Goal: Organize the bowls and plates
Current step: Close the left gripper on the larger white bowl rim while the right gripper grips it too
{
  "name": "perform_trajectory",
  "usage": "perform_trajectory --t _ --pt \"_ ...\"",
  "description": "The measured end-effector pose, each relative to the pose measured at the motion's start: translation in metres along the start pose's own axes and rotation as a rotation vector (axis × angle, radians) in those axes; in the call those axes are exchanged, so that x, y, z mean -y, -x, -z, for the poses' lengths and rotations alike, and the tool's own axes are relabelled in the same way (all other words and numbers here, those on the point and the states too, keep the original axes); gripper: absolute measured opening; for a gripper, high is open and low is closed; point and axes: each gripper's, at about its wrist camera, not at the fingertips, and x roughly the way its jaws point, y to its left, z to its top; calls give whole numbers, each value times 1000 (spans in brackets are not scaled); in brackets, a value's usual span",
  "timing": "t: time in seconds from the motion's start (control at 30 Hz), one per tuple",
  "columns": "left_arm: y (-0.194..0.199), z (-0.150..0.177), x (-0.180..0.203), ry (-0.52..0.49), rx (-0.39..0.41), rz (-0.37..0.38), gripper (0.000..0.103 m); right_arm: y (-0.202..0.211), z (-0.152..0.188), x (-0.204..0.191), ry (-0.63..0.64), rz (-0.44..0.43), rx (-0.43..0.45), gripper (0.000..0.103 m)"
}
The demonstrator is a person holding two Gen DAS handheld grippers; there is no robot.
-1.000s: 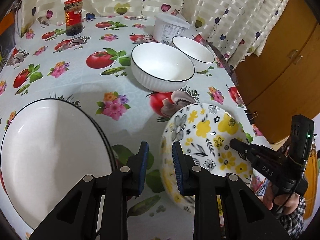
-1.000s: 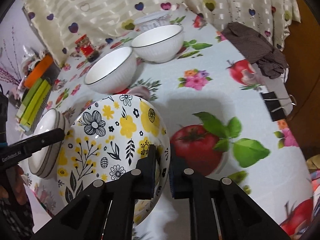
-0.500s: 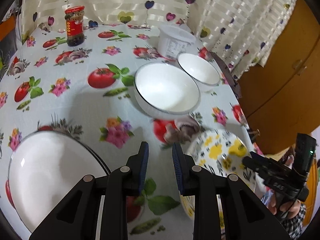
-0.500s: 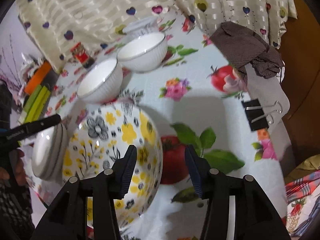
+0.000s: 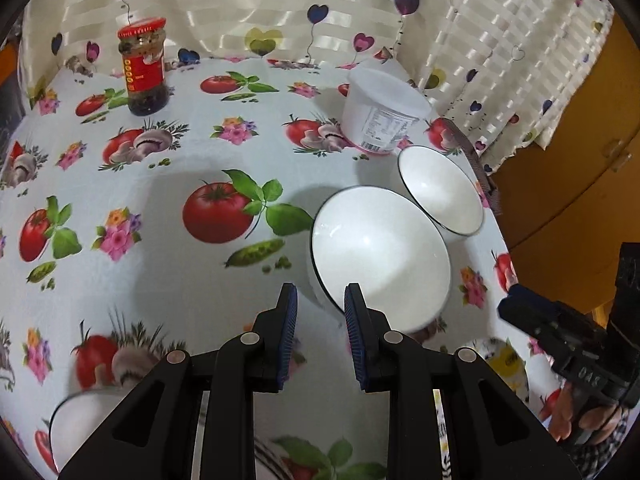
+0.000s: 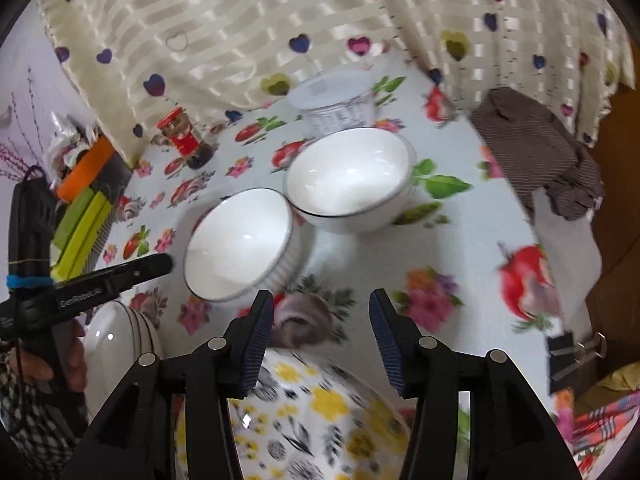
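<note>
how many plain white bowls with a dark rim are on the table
2: near bowl mid-table ahead of the grippers, far bowl right behind it by the white tub. More may be out of view.

The flowered bowl (image 6: 312, 420) is blurred, and the gripper arms hide its near part. In the left view only a small piece (image 5: 502, 358) shows. The white plate (image 5: 76, 420) is cut at the near left edge.
</note>
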Motion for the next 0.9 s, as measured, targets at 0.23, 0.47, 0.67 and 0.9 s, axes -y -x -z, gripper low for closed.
perform_trajectory --t 0.23,0.47,0.67,0.9 --pt "-22 -13 -4 -19 -26 -7 25 -37 -21 -12 -6 -4 -43 46" --pt "-38 -18 -8 -26 -52 9 25 -66 -32 -21 8 18 -65 33" --pt "-48 -18 -5 -41 -67 15 25 -82 -34 -20 -2 14 -91 18" --pt "-54 -17 -6 -26 -69 28 25 -88 -36 -19 2 16 -95 17"
